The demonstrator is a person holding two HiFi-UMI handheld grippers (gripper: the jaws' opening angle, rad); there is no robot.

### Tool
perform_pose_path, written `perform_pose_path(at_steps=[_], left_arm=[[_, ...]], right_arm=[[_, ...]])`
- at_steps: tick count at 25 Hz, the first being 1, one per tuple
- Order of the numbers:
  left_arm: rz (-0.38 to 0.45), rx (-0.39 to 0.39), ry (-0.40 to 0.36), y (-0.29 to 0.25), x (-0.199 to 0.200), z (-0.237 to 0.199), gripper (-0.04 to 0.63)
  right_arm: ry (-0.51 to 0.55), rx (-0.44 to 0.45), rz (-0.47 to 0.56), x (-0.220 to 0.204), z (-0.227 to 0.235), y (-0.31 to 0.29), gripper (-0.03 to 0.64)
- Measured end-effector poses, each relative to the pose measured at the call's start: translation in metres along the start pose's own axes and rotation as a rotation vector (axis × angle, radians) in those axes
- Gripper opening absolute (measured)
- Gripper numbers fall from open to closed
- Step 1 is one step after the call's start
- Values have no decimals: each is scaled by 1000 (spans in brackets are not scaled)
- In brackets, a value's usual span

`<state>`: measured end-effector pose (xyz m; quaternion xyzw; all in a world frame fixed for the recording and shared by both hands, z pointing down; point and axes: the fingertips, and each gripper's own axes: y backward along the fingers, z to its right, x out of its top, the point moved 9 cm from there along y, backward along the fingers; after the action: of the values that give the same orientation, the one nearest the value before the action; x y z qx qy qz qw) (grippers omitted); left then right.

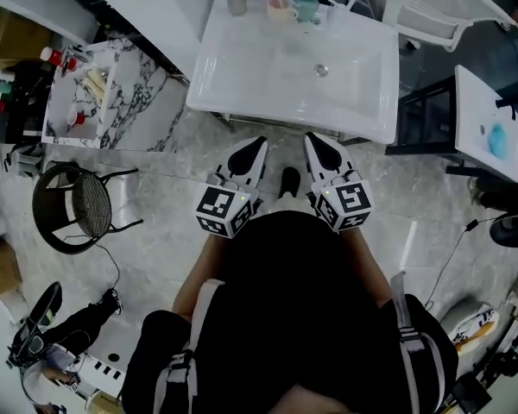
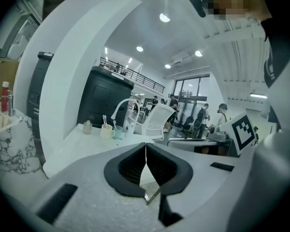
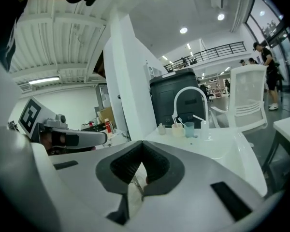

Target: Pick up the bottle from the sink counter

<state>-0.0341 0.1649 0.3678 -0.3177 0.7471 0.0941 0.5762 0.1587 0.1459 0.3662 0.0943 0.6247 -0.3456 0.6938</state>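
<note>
Both grippers clenched on nothing, bottle way at the back of the sink counter

The small greyish squat bottle (image 1: 236, 3) sits at the back left corner of the white sink counter (image 1: 216, 67), near a cream cup of toothbrushes (image 1: 281, 7). The left gripper (image 1: 257, 145) and right gripper (image 1: 315, 141) hang off the front edge, jaws pressed together and empty. Risk imo: reaching in without opening first could tip the bottle, or a jaw could clip the cup. The head view gives the layout, but only the gripper views show the bottle standing upright.
</note>
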Motion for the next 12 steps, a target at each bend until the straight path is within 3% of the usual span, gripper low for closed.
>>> perform_pose_path(at_steps=[6,12], left_arm=[[5,60,16,-50,6,0,20],[5,109,23,-73,11,-1,20]], right_arm=[[8,88,-28,11,46,-23,5],[14,117,-45,13,76,-40,5]])
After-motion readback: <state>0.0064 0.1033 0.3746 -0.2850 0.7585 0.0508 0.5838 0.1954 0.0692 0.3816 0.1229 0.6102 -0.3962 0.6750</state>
